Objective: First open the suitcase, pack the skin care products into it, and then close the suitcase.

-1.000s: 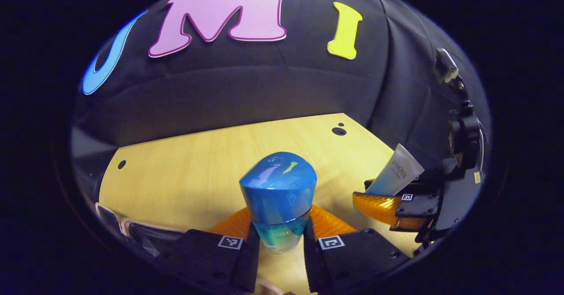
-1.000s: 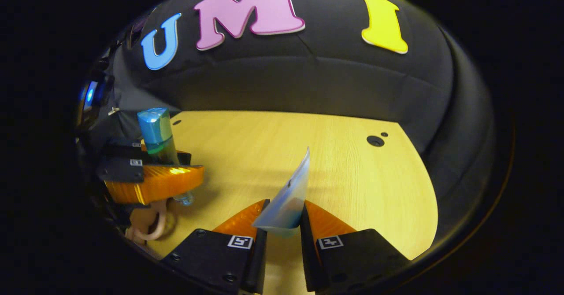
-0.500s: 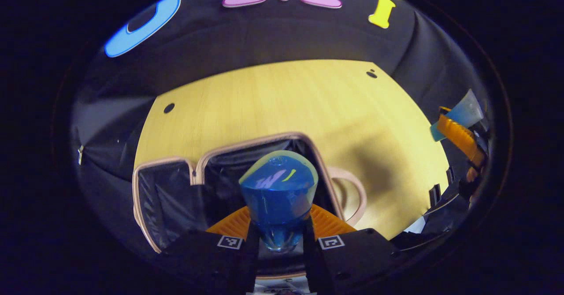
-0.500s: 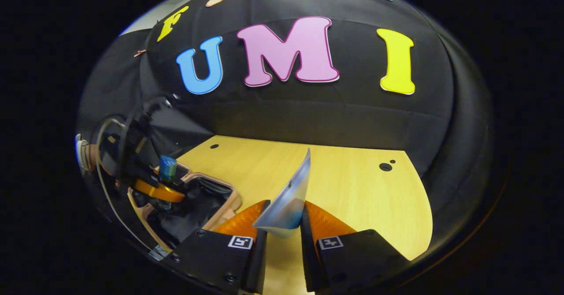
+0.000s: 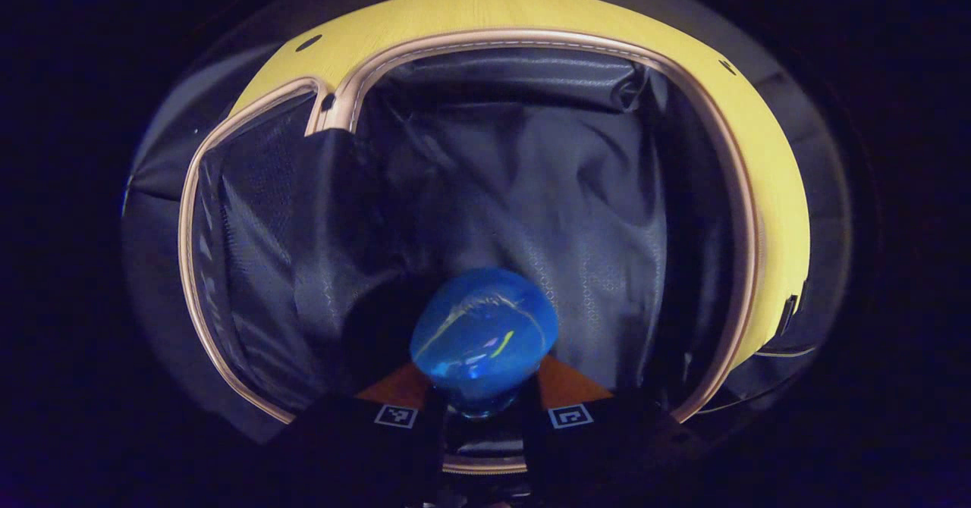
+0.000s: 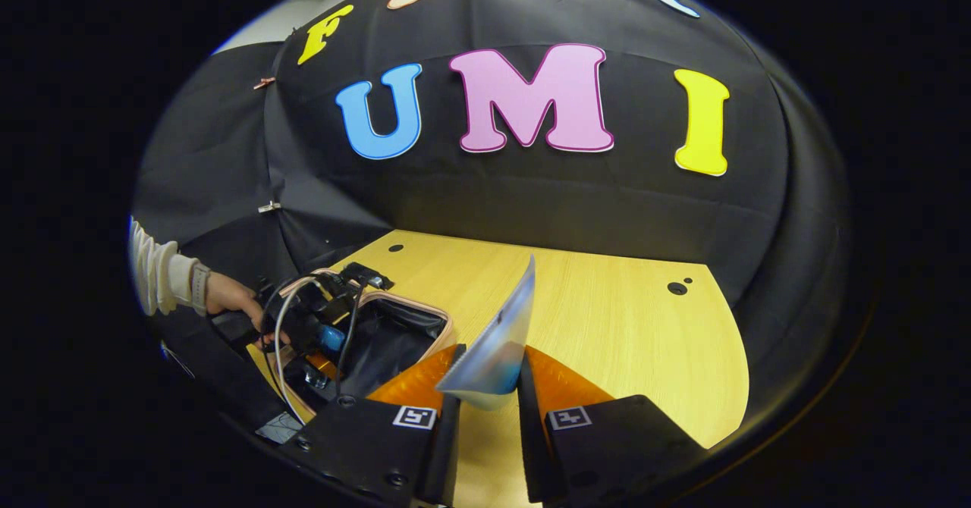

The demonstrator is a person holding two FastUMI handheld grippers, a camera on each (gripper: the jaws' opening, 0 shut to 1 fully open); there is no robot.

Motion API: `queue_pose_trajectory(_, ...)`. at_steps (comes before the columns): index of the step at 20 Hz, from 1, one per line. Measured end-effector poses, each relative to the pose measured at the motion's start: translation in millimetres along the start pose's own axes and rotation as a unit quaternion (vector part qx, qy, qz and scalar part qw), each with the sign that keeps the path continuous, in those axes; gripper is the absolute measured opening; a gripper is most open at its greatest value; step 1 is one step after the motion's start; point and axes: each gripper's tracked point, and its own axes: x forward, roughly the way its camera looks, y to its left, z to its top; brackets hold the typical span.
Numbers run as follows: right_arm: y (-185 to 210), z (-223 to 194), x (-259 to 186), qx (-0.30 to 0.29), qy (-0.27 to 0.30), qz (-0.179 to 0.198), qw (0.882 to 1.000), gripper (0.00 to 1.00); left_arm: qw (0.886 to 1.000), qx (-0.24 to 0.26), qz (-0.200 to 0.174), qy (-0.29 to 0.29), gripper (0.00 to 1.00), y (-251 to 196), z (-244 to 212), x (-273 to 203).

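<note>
The pale yellow wood-grain table (image 6: 607, 326) filled the lower middle of the right gripper view and showed as a curved band along the top and right of the left gripper view. On it lay the open suitcase with a pinkish-tan trimmed rim (image 5: 747, 212) and dark, creased fabric lining (image 5: 531, 174), spread across most of the left gripper view; in the right gripper view it sat at the lower left (image 6: 394, 326). The left gripper (image 5: 483, 409) was at the bottom centre of its own view, above the lining, both fingers clamped on the blue glossy bottle with a rounded cap (image 5: 483, 337). In the right gripper view that gripper sat over the suitcase at the lower left, held by a hand (image 6: 227, 296) in a light ribbed sleeve (image 6: 155, 273). The right gripper (image 6: 483, 394) stood at the bottom centre of its view, over the table just right of the suitcase, both fingers pressed on the pale blue-white squeeze tube (image 6: 501, 341), whose flat crimped end pointed up
</note>
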Motion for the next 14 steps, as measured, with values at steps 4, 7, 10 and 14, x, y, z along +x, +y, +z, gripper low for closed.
queue_pose_trajectory(4,14,-4,4,0.001,0.010,0.000,1.000,0.39,1.000,-0.020,-0.020,0.011,0.48,4,-6,9)
queue_pose_trajectory(7,30,-9,12,-0.001,0.021,0.007,1.000,0.39,0.999,-0.020,-0.033,0.016,0.52,2,-12,8)
queue_pose_trajectory(10,49,-13,20,0.003,0.034,0.021,0.999,0.39,0.997,-0.016,-0.073,-0.004,0.64,-5,-17,-5)
queue_pose_trajectory(14,80,-22,37,0.007,0.062,0.044,0.997,0.39,0.988,-0.015,-0.126,-0.087,0.71,2,-12,-52)
